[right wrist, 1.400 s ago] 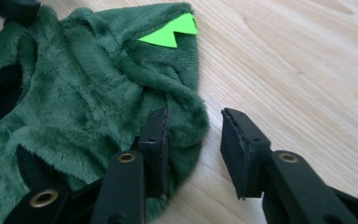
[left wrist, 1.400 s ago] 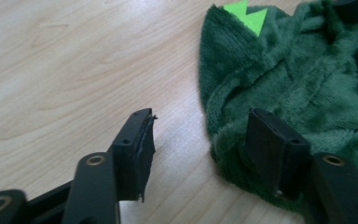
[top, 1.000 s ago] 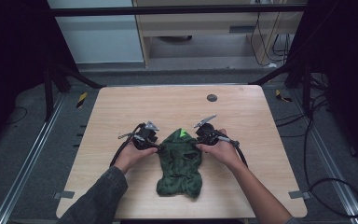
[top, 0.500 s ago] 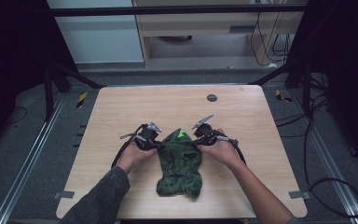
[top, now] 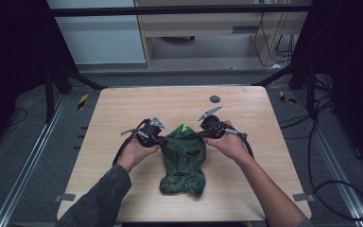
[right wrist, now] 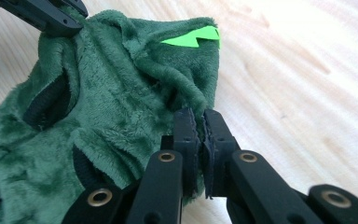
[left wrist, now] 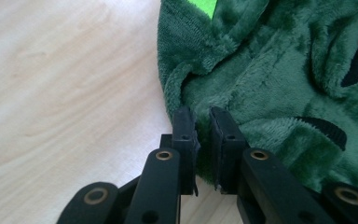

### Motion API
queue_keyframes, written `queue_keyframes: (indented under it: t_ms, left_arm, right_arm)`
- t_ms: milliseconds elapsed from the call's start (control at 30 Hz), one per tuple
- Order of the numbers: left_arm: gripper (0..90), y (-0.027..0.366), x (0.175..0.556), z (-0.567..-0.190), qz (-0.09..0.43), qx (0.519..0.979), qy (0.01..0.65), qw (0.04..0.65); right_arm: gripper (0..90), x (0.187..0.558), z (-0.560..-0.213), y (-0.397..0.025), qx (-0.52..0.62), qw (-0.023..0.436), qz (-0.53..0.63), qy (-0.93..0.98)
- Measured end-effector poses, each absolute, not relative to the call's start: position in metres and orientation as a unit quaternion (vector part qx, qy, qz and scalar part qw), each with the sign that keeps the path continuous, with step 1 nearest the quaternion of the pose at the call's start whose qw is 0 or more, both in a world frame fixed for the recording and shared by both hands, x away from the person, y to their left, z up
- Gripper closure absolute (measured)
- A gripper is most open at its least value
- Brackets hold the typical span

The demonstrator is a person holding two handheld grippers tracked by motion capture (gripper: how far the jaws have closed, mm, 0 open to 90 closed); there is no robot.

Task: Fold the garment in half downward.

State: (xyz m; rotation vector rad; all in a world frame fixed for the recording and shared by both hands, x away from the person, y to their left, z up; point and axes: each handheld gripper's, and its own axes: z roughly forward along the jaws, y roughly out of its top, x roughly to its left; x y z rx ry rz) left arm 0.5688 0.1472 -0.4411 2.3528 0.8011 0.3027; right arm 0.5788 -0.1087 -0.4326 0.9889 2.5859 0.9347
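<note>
The green plush garment (top: 183, 158) was clamped at opposite upper edges by the left gripper (left wrist: 204, 140) and the right gripper (right wrist: 200, 135), presumably so it could be spread flat on the wooden table (top: 123, 104).

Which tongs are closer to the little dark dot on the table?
Right. The right tongs sit just below the dot, pinching the green cloth. The left tongs pinch the cloth's other side, farther from the dot.
</note>
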Motion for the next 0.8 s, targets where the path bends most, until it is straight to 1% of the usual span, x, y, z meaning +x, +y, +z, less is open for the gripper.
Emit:
queue_keyframes:
  t_ms: [267, 533, 800]
  left_arm:
    - [81.5, 0.147, 0.576, -0.42, 0.142, 0.889, 0.301, 0.315]
    - [81.5, 0.145, 0.581, -0.412, 0.156, 0.884, 0.303, 0.321]
    - [81.4, 0.147, 0.587, -0.409, 0.158, 0.88, 0.309, 0.325]
  right_arm:
    - [85.7, 0.585, -0.409, -0.108, 0.328, 0.131, 0.33, 0.875]
    - [85.8, 0.593, -0.4, -0.107, 0.328, 0.139, 0.332, 0.873]
    - [85.8, 0.598, -0.394, -0.105, 0.326, 0.147, 0.335, 0.872]
